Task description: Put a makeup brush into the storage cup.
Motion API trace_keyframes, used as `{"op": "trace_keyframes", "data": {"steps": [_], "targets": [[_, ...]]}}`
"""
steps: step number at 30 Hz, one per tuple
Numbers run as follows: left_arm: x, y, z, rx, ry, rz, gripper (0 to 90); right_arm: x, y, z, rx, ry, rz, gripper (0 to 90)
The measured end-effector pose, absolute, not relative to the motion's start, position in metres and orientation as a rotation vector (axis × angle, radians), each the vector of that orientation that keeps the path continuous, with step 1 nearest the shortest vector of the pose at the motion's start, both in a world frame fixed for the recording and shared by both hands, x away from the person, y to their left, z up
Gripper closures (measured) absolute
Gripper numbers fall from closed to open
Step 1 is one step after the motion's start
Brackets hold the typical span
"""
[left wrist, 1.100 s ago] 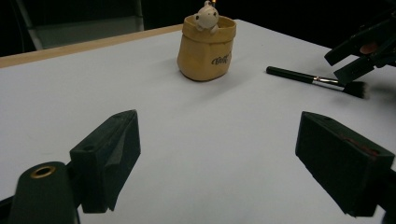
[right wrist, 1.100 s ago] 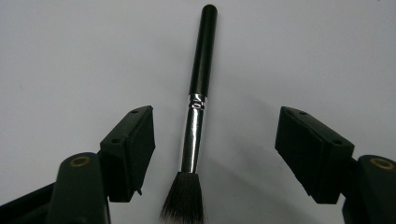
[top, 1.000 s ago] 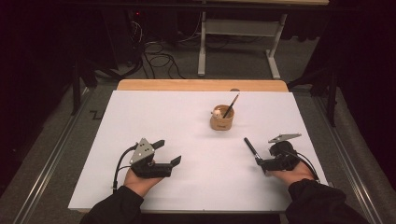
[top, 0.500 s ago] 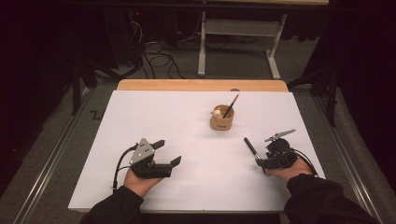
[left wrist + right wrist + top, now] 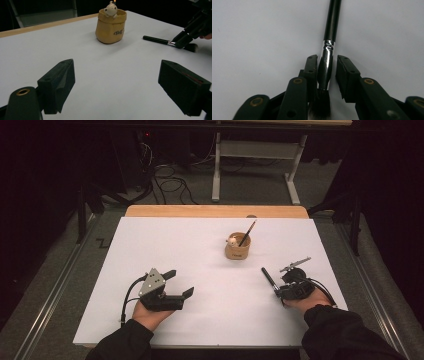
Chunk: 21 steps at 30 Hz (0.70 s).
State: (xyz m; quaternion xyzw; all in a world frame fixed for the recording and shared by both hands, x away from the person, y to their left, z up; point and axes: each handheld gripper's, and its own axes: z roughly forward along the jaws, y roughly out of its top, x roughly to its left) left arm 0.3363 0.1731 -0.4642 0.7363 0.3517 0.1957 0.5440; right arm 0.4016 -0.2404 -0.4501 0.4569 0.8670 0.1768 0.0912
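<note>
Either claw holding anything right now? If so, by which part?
Left claw is open and empty. Right claw has just been closing around the makeup brush at its metal ferrule; a slight gap remains on one side, so not yet a firm hold.

Your left gripper [image 5: 178, 283] rests low over the table in your left hand [image 5: 148, 312], jaws wide apart with nothing between them. Your right gripper [image 5: 276, 289], held in your right hand [image 5: 302, 296], has just been closing its jaws, now narrow around a brush [image 5: 329, 50], a slight gap showing on one side.
</note>
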Motion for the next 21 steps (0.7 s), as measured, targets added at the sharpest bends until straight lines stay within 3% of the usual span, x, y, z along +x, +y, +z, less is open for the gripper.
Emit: {"op": "trace_keyframes", "data": {"steps": [7, 21], "targets": [[0.3361, 0.1728, -0.4641, 1.749, 0.832, 0.468, 14.7, 0.4026, -0.237, -0.4504, 1.341, 2.567, 0.475, 77.8], [0.336, 0.1727, -0.4643, 1.749, 0.835, 0.47, 14.7, 0.4035, -0.2373, -0.4432, 1.321, 2.569, 0.494, 79.0]]}}
